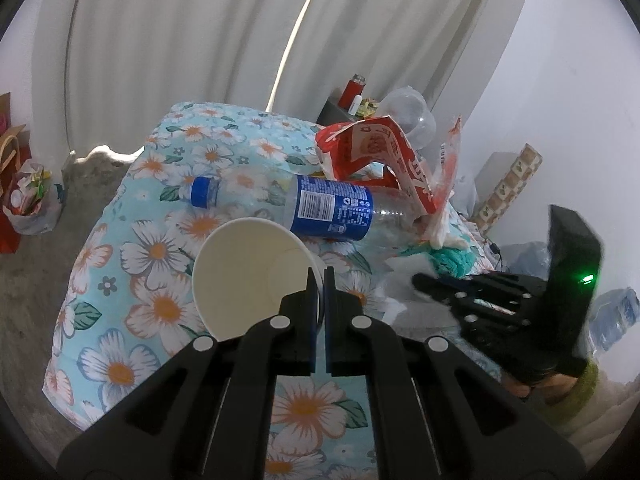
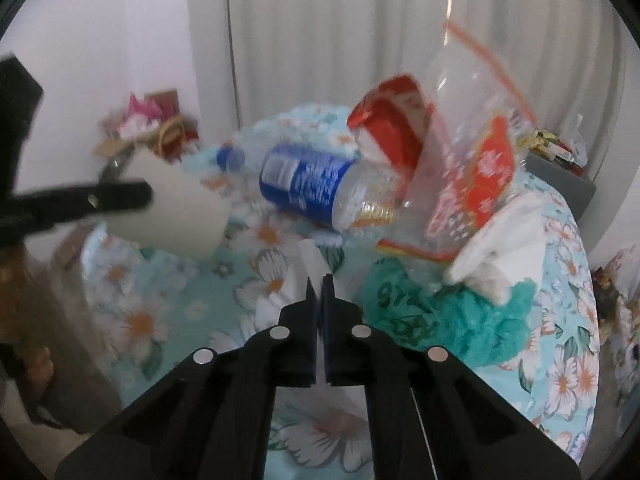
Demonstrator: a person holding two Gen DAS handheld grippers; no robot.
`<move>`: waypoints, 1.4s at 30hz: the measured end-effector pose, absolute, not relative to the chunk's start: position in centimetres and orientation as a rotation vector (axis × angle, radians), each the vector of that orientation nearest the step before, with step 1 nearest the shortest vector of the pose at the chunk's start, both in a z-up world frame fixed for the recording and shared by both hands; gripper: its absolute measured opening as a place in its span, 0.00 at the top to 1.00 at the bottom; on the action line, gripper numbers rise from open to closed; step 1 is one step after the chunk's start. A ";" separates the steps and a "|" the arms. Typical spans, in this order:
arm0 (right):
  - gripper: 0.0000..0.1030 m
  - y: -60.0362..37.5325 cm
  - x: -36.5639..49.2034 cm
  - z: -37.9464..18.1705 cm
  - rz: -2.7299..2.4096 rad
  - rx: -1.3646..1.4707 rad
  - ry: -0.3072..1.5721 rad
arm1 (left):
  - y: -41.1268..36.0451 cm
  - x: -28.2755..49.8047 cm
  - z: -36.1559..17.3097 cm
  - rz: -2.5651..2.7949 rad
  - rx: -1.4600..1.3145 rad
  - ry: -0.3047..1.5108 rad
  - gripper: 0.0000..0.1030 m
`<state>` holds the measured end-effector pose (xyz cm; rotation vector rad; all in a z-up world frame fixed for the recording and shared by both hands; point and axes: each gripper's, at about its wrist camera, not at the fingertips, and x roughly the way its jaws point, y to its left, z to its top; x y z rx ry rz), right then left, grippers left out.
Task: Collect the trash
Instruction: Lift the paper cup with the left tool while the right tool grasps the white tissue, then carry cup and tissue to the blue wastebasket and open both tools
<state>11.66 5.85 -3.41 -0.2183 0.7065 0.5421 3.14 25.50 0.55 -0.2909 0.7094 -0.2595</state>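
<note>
A paper cup [image 1: 250,276] is being held by the left gripper [image 1: 319,276], whose jaws are clamped together on the cup's rim, with the thin white wall being pinched between the two blue-padded fingers. The cup is being kept tilted, its open mouth turned toward the left wrist camera, just above a flowered cloth [image 1: 160,264] that is draped over the surface.

In the right wrist view, a white tissue [image 2: 304,276] is being pinched by the right gripper [image 2: 320,280]; its jaws are closed on the paper, which is sticking up past the fingertips. This view is blurred.

Behind the cup, a plastic bottle [image 1: 320,206] with a blue label and blue cap is lying on its side on the cloth, its base being partly covered by a red and white wrapper [image 1: 376,156]. A clear plastic bag [image 2: 472,128] with a red strip is being seen standing up beside the wrapper in the right wrist view. Just in front of these, more crumpled white paper [image 2: 504,240] and a teal bag [image 2: 460,320] with dark printing are lying on the cloth, close to the right gripper.

Further back, pale curtains [image 1: 180,32] are hanging, and a red flask [image 1: 352,90] is standing on a dark stand. On the floor at the left, a bag [image 1: 32,200] stuffed with colourful scraps is sitting.
</note>
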 end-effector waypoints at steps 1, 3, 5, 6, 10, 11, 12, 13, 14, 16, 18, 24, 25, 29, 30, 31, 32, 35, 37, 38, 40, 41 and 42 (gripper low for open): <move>0.99 5.3 11.2 -2.7 0.541 -0.201 0.689 | 25.4 3.1 0.7 -0.261 -0.288 0.704 0.99; 0.99 4.0 10.4 -1.4 0.544 -0.154 0.664 | 25.3 2.9 1.1 -0.264 -0.286 0.694 0.99; 0.99 2.3 9.7 0.2 0.537 -0.101 0.633 | 25.0 2.6 1.7 -0.270 -0.280 0.678 0.99; 0.99 1.5 9.3 0.9 0.533 -0.075 0.617 | 24.7 2.4 2.1 -0.277 -0.276 0.669 0.99; 0.99 -2.7 7.9 4.5 0.498 0.049 0.534 | 23.3 1.7 4.2 -0.326 -0.247 0.622 0.99; 0.99 -4.3 7.3 5.7 0.486 0.090 0.504 | 22.8 1.6 4.7 -0.340 -0.241 0.610 0.99; 0.99 -5.3 6.9 6.4 0.471 0.122 0.479 | 22.3 1.5 5.4 -0.358 -0.234 0.596 0.99; 0.99 -6.4 6.6 7.0 0.458 0.145 0.459 | 21.5 1.5 6.0 -0.379 -0.227 0.581 0.99; 0.99 -7.9 6.1 7.8 0.440 0.180 0.432 | 21.0 1.6 6.5 -0.396 -0.222 0.574 0.99; 0.99 -10.4 5.2 8.7 0.400 0.225 0.390 | 18.9 1.9 7.7 -0.454 -0.204 0.555 0.99; 0.99 -13.0 4.2 9.3 0.325 0.241 0.353 | 16.8 2.4 8.6 -0.518 -0.185 0.543 0.99; 0.99 -20.1 1.6 9.7 0.142 0.288 0.300 | 8.2 6.2 10.5 -0.731 -0.124 0.597 0.99; 0.99 -21.2 1.2 9.6 0.115 0.296 0.294 | 6.4 7.2 10.4 -0.781 -0.140 0.632 0.99; 0.99 -26.5 -0.2 8.7 -0.029 0.350 0.286 | -0.6 10.9 10.2 -0.920 -0.155 0.721 0.99; 0.99 -27.9 -0.3 8.3 -0.066 0.368 0.289 | -2.8 11.8 10.1 -0.946 -0.140 0.742 0.99; 0.99 -29.1 -0.4 7.9 -0.098 0.384 0.293 | -4.5 12.4 9.8 -0.965 -0.135 0.760 0.99; 0.99 -30.3 -0.3 7.4 -0.131 0.399 0.299 | -7.1 13.5 9.4 -0.999 -0.127 0.795 0.99; 0.99 -35.0 0.6 5.0 -0.254 0.455 0.340 | -14.8 16.3 8.1 -1.053 -0.069 0.876 0.99; 0.99 -37.2 1.5 3.2 -0.310 0.486 0.371 | -18.9 17.2 7.0 -1.079 -0.017 0.908 0.99; 0.99 -38.6 1.9 2.2 -0.334 0.510 0.386 | -22.0 18.3 5.9 -1.088 0.011 0.942 0.99; 0.99 -41.5 3.1 0.0 -0.372 0.560 0.414 | -26.6 19.6 3.8 -1.107 0.037 0.998 0.99; 0.99 -42.7 3.6 -1.3 -0.388 0.580 0.426 | -28.4 20.2 2.9 -1.113 0.049 1.023 0.99; 0.99 -44.0 4.2 -2.3 -0.401 0.599 0.436 | -30.4 21.0 1.5 -1.114 0.068 1.053 0.99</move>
